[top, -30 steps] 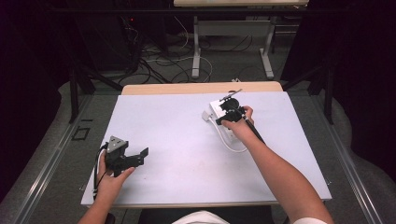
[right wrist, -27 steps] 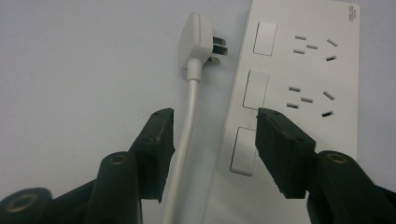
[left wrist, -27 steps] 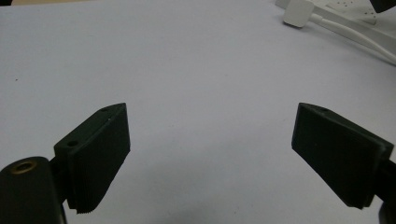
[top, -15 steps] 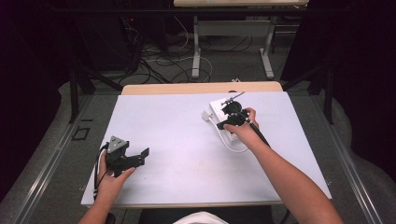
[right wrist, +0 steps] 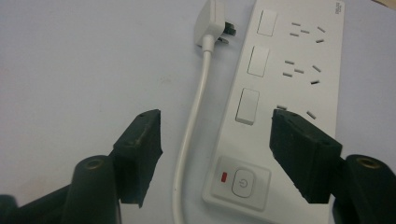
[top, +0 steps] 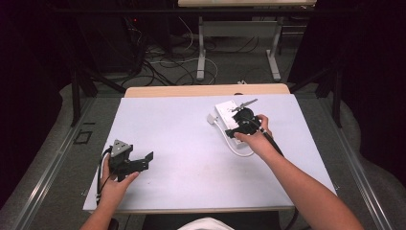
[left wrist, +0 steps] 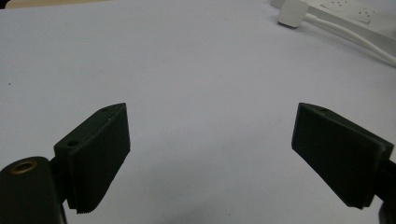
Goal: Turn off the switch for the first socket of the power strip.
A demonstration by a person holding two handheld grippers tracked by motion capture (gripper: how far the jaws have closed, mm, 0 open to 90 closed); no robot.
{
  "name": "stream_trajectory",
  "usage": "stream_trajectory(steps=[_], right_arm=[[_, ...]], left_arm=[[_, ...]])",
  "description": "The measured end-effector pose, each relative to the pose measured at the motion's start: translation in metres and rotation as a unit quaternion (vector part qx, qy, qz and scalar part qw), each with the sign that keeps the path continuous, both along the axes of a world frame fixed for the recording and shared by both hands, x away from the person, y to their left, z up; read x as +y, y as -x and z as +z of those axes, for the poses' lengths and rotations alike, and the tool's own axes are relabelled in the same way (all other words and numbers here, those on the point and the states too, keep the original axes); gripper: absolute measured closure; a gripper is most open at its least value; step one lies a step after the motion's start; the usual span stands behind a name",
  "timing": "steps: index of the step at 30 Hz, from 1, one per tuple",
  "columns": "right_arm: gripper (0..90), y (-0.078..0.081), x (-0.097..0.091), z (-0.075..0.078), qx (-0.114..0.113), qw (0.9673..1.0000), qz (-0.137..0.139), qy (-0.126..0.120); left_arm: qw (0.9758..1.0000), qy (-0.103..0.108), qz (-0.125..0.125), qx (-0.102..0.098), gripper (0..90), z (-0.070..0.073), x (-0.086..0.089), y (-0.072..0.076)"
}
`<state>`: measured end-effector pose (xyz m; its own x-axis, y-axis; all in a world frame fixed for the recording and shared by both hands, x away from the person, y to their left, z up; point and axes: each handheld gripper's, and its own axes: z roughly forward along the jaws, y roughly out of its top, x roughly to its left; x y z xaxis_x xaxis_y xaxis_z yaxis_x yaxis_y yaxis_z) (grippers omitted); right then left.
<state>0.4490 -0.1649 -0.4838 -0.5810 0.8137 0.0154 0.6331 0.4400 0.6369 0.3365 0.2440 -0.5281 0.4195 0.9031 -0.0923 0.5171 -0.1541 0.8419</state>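
Table: white top, wooden strip along the far edge. Power strip: white, flat near the far right corner, its cord and plug beside it. Right claw: over the strip's switch end, jaws just been opening, apart, pressing on nothing. Left claw: near the front left corner, jaws wide, bare table between them.

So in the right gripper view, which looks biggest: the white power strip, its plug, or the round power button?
1. Power strip, by far.
2. Plug.
3. Round power button, though it lies nearer the camera, so these two are close.
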Motion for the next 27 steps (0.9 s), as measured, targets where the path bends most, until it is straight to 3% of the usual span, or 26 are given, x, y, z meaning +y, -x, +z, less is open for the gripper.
stream_trajectory(steps=[4,7,8,10,27], right_arm=[[28.6,0.008,-0.004,0.003,0.001,1.0,0.001,-0.008],[23.5,0.013,-0.006,0.005,-0.004,1.0,0.006,-0.001],[22.6,0.015,-0.006,0.005,-0.002,0.9999,0.006,-0.01],[21.0,0.019,-0.009,0.006,-0.011,0.9999,0.003,-0.01],[15.2,0.05,-0.036,0.011,-0.035,0.999,0.0,-0.029]], left_arm=[[1.0,0.0,0.001,-0.001,11.2,0.0,0.0,0.0],[1.0,0.001,0.002,-0.002,11.2,0.0,0.001,0.001],[1.0,0.002,0.002,-0.003,11.2,0.0,0.001,0.001],[1.0,0.002,0.003,-0.003,11.2,0.0,0.001,0.001],[1.0,0.0,0.007,0.0,11.2,0.0,0.003,0.004]])
